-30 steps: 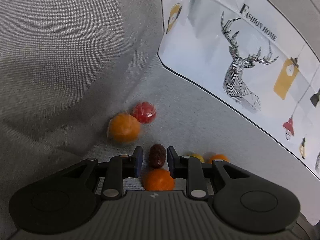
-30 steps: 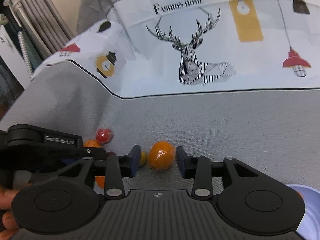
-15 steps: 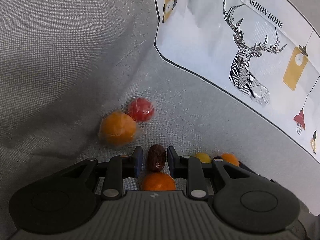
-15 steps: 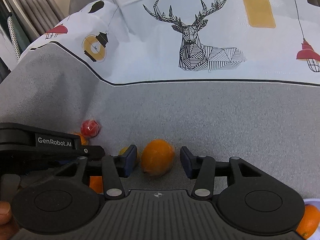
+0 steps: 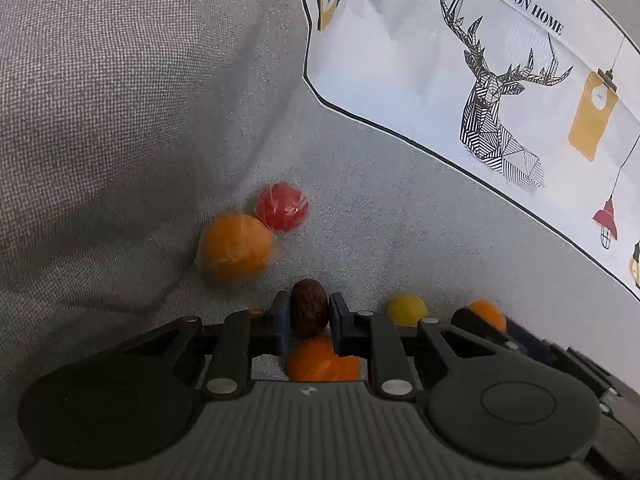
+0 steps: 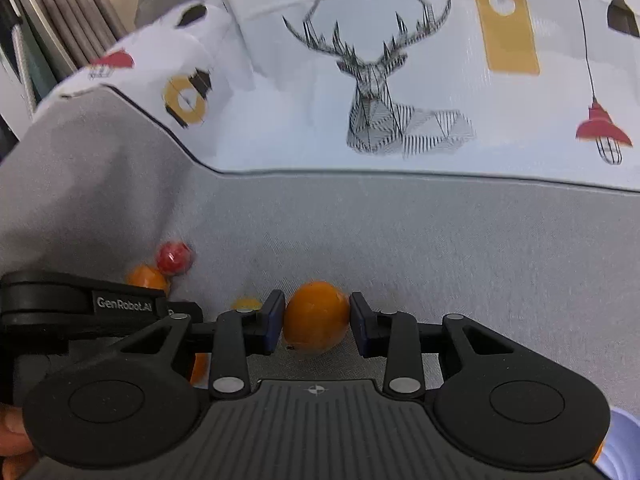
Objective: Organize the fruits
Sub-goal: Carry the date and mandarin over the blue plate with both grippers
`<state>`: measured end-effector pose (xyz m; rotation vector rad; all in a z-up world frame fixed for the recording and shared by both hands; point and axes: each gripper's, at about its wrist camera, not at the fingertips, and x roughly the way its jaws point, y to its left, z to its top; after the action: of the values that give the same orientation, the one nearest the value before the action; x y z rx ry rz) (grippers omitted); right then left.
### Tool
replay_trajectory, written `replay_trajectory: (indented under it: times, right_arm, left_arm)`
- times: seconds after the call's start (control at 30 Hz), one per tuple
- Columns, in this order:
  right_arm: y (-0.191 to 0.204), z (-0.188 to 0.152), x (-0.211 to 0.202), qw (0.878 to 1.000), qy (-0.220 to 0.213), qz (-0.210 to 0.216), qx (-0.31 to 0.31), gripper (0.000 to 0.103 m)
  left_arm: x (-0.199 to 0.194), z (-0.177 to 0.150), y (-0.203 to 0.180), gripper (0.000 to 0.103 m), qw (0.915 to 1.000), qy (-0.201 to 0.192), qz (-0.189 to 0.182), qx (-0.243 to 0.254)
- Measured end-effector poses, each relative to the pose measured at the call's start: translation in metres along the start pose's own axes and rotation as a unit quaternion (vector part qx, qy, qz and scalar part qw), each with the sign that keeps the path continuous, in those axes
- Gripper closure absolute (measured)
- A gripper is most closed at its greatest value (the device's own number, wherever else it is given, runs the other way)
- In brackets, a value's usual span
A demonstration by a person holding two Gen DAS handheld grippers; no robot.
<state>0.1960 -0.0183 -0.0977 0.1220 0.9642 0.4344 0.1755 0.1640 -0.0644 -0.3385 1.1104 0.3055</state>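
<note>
Only from the right wrist: lilac bowl rim showing.

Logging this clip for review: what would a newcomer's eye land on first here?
Each tool has just closed on a fruit on the grey cloth: the left tool on a wrinkled brown date, the right tool on an orange kumquat. Behind them lies a white cloth printed with a geometric deer.
</note>
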Motion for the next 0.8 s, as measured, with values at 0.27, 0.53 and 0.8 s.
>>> replay_trajectory:
  times: [0.27, 0.53, 0.8]
  right_arm:
    - [0.000, -0.004, 0.003, 1.000, 0.010, -0.006, -0.004, 0.066]
    - [0.002, 0.005, -0.046, 0.998, -0.051, 0.004, -0.021, 0.066]
    - [-0.025, -0.004, -0.145, 0.994, -0.103, -0.022, 0.001, 0.066]
  left_arm:
    - [0.002, -0.001, -0.003, 0.081, 0.9999, -0.003, 0.006, 0.010]
    - [-0.024, -0.004, -0.009, 0.081, 0.9976, -0.065, 0.001, 0.024]
    - [-0.048, -0.013, -0.006, 0.081, 0.9958, -0.084, -0.010, 0.034]
